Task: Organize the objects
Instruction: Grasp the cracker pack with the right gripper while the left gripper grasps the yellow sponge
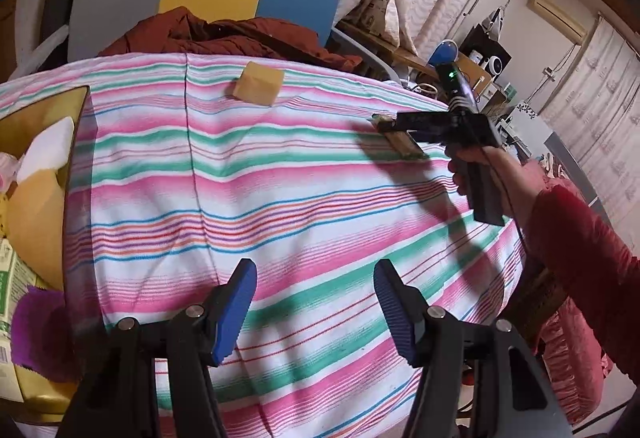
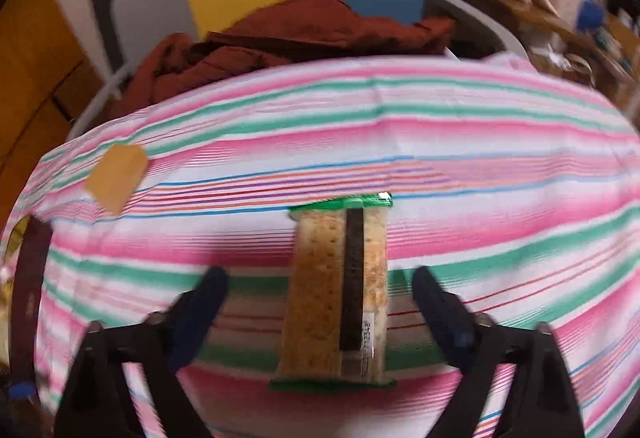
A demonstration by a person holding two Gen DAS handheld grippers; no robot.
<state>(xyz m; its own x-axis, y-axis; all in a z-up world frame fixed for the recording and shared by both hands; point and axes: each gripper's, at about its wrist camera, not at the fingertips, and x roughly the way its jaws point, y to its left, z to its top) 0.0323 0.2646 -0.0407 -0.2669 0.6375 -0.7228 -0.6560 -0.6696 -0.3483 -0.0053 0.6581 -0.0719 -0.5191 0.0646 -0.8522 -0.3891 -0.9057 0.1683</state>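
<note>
Blue-padded and spread apart, the left gripper [image 1: 314, 308] hangs over the striped cloth [image 1: 280, 198] with nothing between its fingers, tilted down toward the table. At the table's left edge sits a gold-rimmed box [image 1: 82, 126] with pale and yellow items inside, cut off by the frame so its contents are hard to name. A tan block [image 1: 259, 88] rests alone on the cloth toward the far side. Further right, the right gripper [image 2: 320, 294] points steeply down over a wrapped cracker pack [image 2: 334, 294] that lies flat on the cloth with green sealed ends; the pack sits between the fingers, but a clear gap shows on either side, so the pads do not press it. A hand [image 1: 486, 170] in a red sleeve [image 1: 580, 238] grips the handle from the right. That view is motion-blurred, leaving the print on the wrapper unreadable. Behind the table, a rust-coloured garment [image 1: 224, 34] lies heaped on a chair.
</note>
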